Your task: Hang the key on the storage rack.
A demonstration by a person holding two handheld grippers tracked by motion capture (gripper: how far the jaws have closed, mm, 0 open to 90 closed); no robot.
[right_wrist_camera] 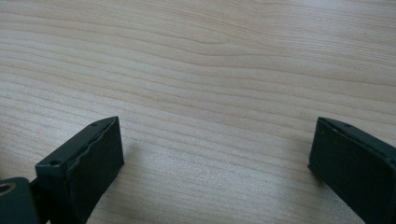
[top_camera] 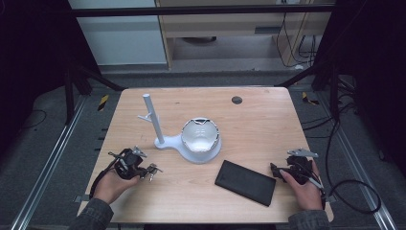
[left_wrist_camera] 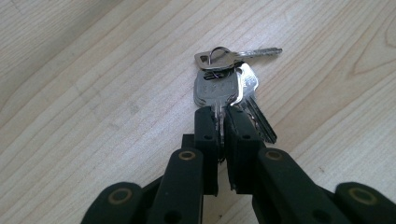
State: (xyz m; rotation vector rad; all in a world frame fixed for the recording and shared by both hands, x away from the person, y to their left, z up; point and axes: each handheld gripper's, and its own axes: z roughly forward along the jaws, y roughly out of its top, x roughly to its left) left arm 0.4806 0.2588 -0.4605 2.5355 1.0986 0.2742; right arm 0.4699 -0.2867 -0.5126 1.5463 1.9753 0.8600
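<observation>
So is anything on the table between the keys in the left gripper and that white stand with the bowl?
Nothing visible. The left gripper is shut on the keys, and bare table lies between them and the white stand.

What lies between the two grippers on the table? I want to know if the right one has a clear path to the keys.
In the high view, a black flat case lies between the left gripper, which clamps the keys, and the open right gripper.

Left gripper [top_camera: 143, 168] low over the table, fingers [left_wrist_camera: 205, 135] clamped together, right gripper [top_camera: 276, 170] spread wide
</observation>
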